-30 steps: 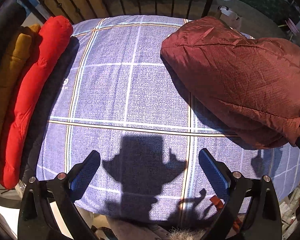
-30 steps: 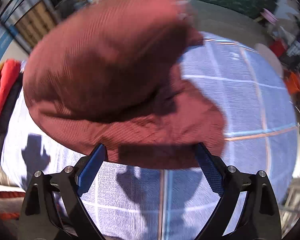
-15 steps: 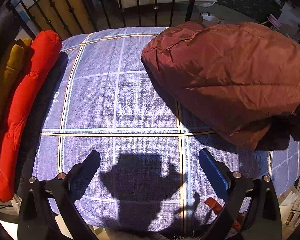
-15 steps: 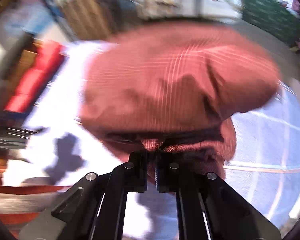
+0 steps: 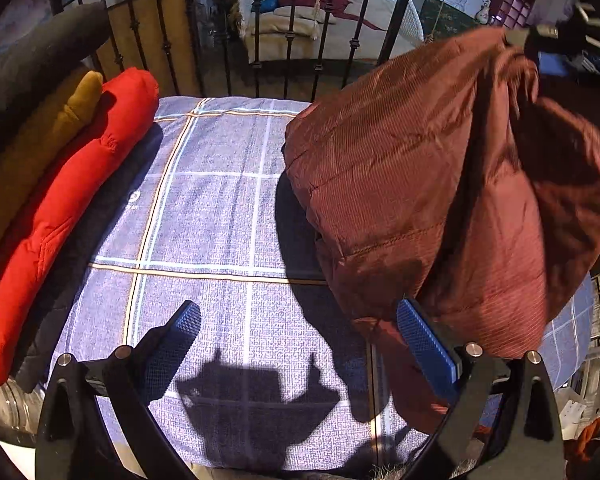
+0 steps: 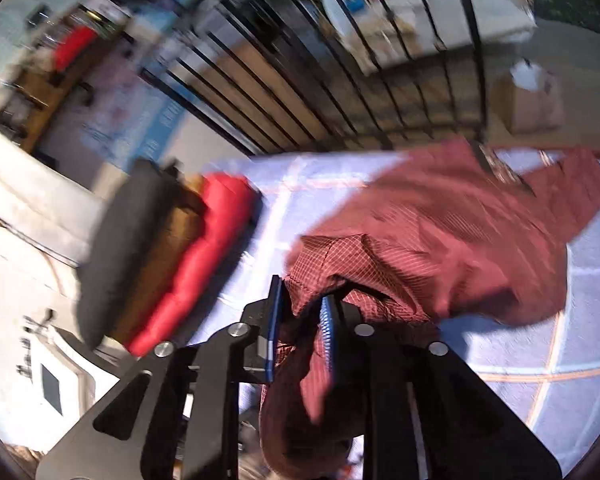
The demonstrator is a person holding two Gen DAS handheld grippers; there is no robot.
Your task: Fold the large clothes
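Left wrist view: left gripper (image 5: 298,346) hovering with blue-padded jaws spread wide apart, nothing between them, above the near edge of the blue checked bedspread (image 5: 216,216). Maroon quilted puffer jacket (image 5: 428,184) no longer slumped flat on the right half of the bedspread as a second ago, but hoisted by its upper part into a tall hanging bundle, lower hem trailing at the near right edge just behind the right-hand blue pad. Along the left edge, a rolled red padded garment (image 5: 72,204) beside a mustard-yellow one (image 5: 60,124) and a dark one, untouched. Black iron railing (image 5: 260,36) beyond the far edge. Right wrist view, blurred: right gripper (image 6: 302,328) with a fold of the maroon jacket (image 6: 440,236) between the narrow-set blue pads, jaws opening at this moment after a full clamp half a second back; fabric bunched against both pads, so a hold apparently retained. Judged meaning: jacket lifted for shaking out and spreading, folding proper not yet begun, a second grab by the free gripper likely needed.
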